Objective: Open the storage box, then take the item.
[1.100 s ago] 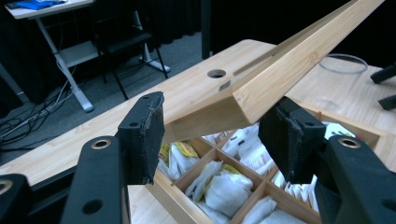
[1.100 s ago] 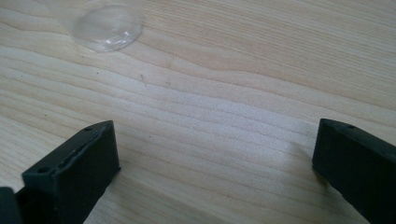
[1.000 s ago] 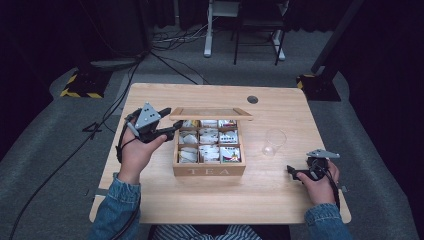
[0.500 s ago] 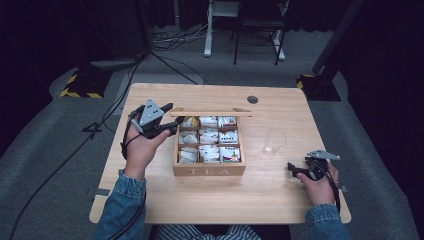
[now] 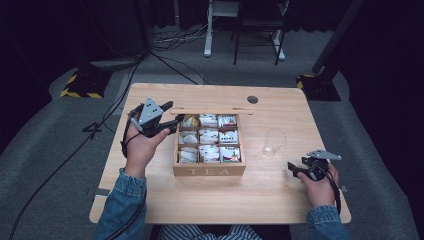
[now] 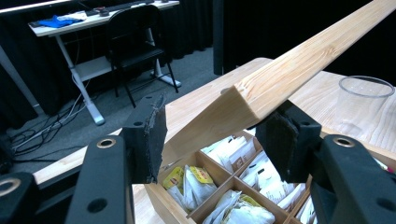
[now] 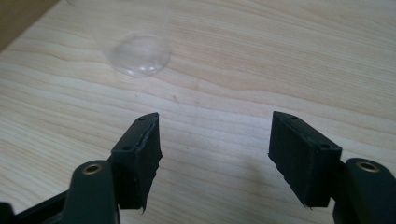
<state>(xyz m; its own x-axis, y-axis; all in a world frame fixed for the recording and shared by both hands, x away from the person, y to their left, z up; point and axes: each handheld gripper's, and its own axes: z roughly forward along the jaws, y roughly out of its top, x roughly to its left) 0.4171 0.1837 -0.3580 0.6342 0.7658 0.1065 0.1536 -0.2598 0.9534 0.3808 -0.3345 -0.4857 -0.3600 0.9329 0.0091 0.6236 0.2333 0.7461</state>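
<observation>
Room: Dark curtains and grey carpet surround our pale wooden table (image 5: 280,190), with a black chair (image 5: 255,20) and a white desk frame beyond its far edge.
Tea box: we see the wooden box (image 5: 209,171) marked TEA at the table's middle, nine compartments packed with paper tea bags (image 6: 194,179).
Lid: the box's plank lid (image 6: 299,60) is raised on its far hinge; its long axis runs left to right, and its left end corner sits between our left gripper's jaws.
Left gripper: our left gripper (image 5: 170,126) hovers at the box's far-left corner, jaws spread apart on either side of the lid's end, not pressing it as far as we can judge.
Right gripper: our right gripper (image 7: 215,154) rests low over bare wood at the near right, jaws wide and holding nothing.
Cup: a clear plastic cup (image 5: 273,143) stands upright right of the box, apart from it.
Key relation: we judge the left hand far nearer the lid; any grip would close across the plank's thickness.
Materials: smooth light pine, crinkled paper, foam-padded black jaws.
</observation>
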